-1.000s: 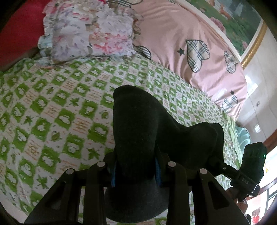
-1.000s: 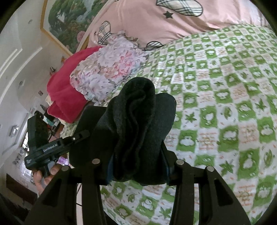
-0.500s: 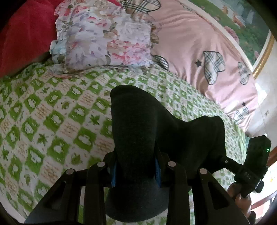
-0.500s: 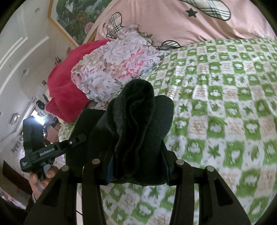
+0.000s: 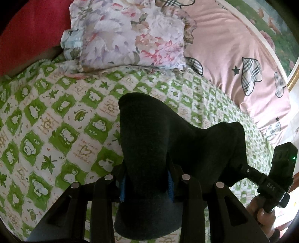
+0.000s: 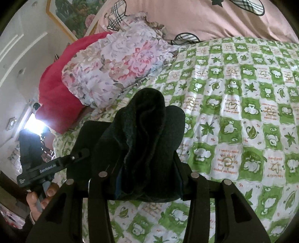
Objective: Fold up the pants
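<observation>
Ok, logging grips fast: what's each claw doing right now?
Left claw: shut on the pants.
Right claw: shut on the pants too.

A home bedroom; a bed spread with a green-and-white checked quilt [image 5: 56, 130] fills most of both views. At its head lie a floral ruffled pillow [image 5: 130, 37], a pink heart-print pillow [image 5: 233, 56] and a red cushion [image 6: 56, 97]; a gilt-framed landscape painting [image 6: 74, 16] hangs upper left in the right wrist view.

Pants [image 5: 149, 142] above bedspread [image 5: 56, 130], before pillow [image 5: 130, 37]
</observation>
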`<state>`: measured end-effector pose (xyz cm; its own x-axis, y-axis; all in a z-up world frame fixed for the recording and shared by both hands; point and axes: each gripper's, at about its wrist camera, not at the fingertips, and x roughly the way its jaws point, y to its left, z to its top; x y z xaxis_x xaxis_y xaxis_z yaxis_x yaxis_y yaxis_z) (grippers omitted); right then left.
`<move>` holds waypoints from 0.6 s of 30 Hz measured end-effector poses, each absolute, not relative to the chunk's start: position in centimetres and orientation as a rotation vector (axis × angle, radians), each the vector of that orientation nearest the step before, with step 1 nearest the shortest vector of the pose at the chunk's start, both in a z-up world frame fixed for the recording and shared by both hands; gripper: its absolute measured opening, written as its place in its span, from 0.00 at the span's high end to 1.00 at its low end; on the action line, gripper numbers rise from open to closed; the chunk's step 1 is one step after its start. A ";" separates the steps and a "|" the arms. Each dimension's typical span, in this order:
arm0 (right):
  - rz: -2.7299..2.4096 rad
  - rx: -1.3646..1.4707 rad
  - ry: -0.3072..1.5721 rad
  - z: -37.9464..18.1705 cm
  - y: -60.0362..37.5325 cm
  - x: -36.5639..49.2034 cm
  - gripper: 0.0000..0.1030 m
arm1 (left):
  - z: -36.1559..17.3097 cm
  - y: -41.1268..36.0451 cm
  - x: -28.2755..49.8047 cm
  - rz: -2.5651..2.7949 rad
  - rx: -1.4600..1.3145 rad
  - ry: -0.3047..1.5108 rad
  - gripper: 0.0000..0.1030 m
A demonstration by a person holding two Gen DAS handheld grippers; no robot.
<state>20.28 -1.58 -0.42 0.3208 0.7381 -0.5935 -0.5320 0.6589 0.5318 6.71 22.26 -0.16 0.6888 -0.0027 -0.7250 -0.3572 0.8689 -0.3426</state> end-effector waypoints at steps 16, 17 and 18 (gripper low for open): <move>0.787 0.251 0.918 -2.9 -2.8 21.4 0.23 | -1.5 22.2 5.9 0.259 -0.445 0.809 0.32; 0.786 0.250 0.915 -2.9 -2.9 21.3 0.21 | -1.6 22.3 5.7 0.266 -0.447 0.809 0.31; 0.784 0.247 0.912 -2.9 -2.9 21.3 0.20 | -1.6 22.4 5.7 0.270 -0.450 0.809 0.29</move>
<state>21.29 -2.91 -2.94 0.3632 0.7003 -0.6145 -0.5023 0.7027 0.5039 5.68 22.37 -1.59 0.6640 0.0616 -0.7452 -0.3982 0.8727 -0.2826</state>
